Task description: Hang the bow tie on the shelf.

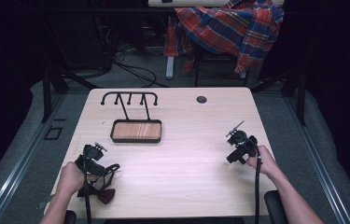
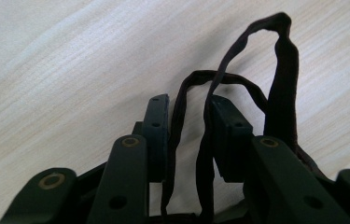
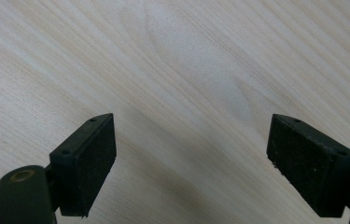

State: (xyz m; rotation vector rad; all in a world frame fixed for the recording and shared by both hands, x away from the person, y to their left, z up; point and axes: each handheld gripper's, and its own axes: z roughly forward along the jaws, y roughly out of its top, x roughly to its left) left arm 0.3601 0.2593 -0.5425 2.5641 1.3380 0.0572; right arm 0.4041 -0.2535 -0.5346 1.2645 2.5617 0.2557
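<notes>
Left gripper view | strap (image 2: 282, 88) loops up between jaws (narrowed) — bow tie (image 1: 101, 194) crosswise

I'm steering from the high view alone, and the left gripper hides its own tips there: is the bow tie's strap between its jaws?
Observer: Yes. In the left gripper view, two strands of the strap run between the jaws of the left gripper. Daylight shows between the strands, so the pads don't look clamped on them.
Operator: Does any of it lie outside the jaws?
Observer: Yes. A loop rises past the tips, and one wider length comes down outside one jaw.
Operator: And the other hand, anything in it?
Observer: No. The right gripper has its jaws wide apart over bare table.
</notes>
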